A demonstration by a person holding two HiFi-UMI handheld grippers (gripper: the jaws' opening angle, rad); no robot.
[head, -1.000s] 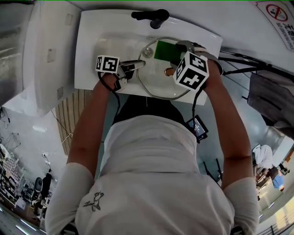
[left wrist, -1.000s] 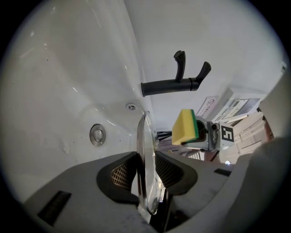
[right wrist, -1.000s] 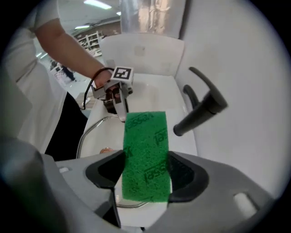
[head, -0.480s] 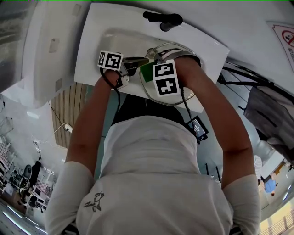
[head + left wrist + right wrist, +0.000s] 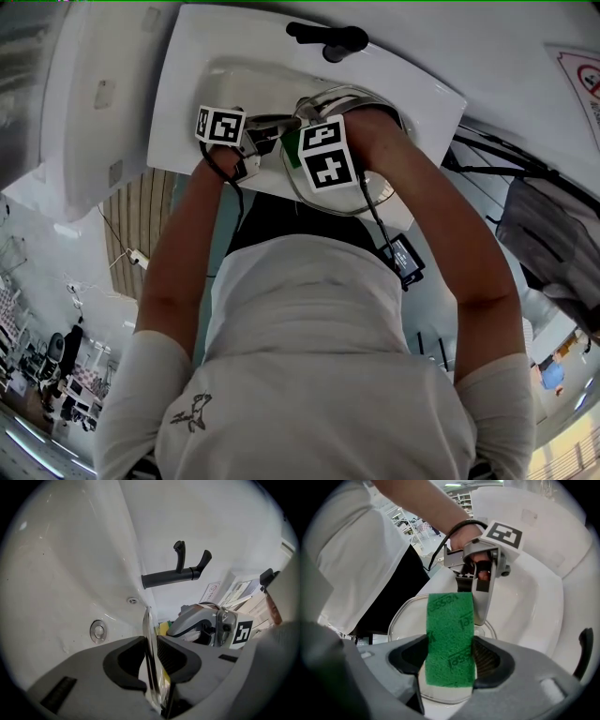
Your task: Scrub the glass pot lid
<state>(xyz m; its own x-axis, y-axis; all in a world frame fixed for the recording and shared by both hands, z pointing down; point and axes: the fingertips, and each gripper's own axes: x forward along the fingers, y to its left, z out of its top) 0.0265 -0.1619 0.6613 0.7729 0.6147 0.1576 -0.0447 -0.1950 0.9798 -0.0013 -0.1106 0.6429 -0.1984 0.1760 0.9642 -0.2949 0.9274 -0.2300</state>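
Drain (image 5: 98, 631) (left gripper view only), lid (image 5: 149, 653) edge-on

The glass pot lid (image 5: 411, 620) is clear, with a thin metal rim. It is held over the white sink (image 5: 187, 94) by its rim, pinched edge-on in the left gripper (image 5: 151, 643), whose jaws have just been closing on it. The green scouring sponge (image 5: 451, 634), yellow-backed and printed with lettering, is clamped in the right gripper (image 5: 450, 654) and lies on the lid's glass face, close beside that pinched rim.
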